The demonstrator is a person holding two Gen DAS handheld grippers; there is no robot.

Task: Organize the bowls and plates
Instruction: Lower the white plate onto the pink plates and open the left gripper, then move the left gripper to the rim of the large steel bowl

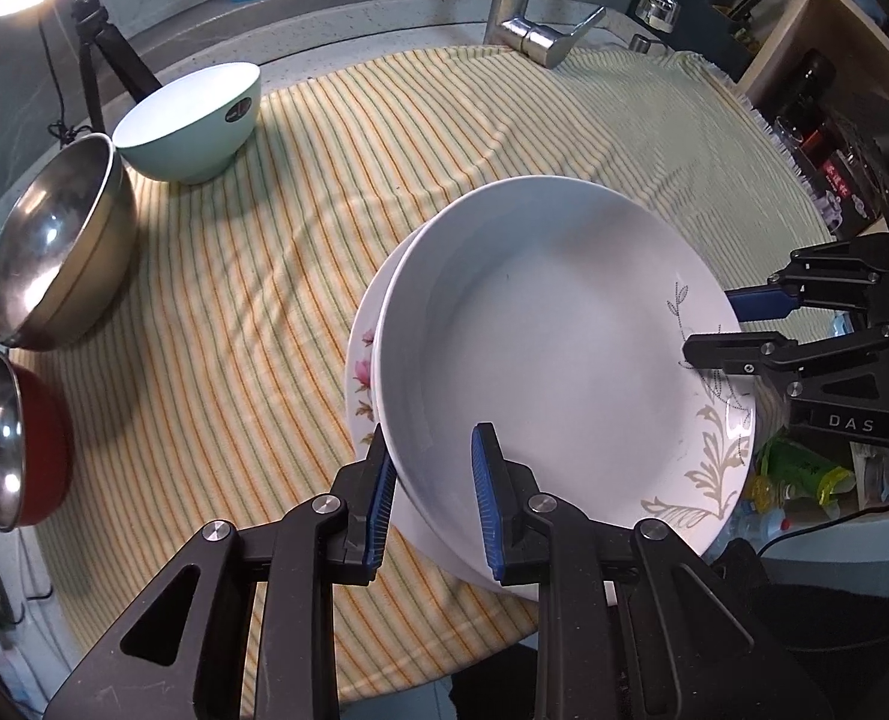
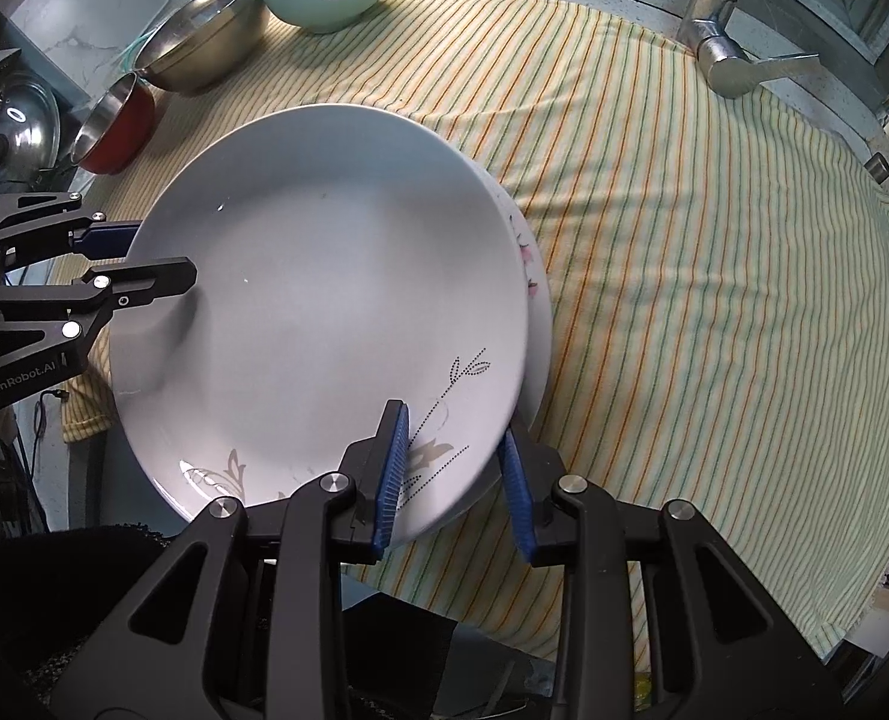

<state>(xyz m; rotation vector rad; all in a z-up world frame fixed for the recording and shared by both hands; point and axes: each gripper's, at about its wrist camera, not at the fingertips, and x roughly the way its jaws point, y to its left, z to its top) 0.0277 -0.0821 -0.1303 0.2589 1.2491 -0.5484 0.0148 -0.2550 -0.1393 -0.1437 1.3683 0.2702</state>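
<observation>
Two plates sit stacked on the striped cloth (image 1: 276, 276), both grippers at opposite rims. Top one: white plate (image 1: 540, 324) with grey leaf pattern, tilted slightly over the flowered plate (image 1: 363, 372) beneath, whose pink blossoms show at one edge. Left gripper (image 1: 435, 498) straddles the stack's rim, one blue pad under, one over; jaws narrow, seemingly clamped on the white plate. Right gripper (image 2: 453, 474) brackets the far rim; a gap shows beside its outer pad, so a firm grip cannot be told. Steel bowl (image 1: 54, 246), red bowl (image 1: 15, 438) and mint bowl (image 1: 195, 120) stand grouped at the cloth's edge, well apart from the plates. Faucet (image 1: 534, 24) behind.
</observation>
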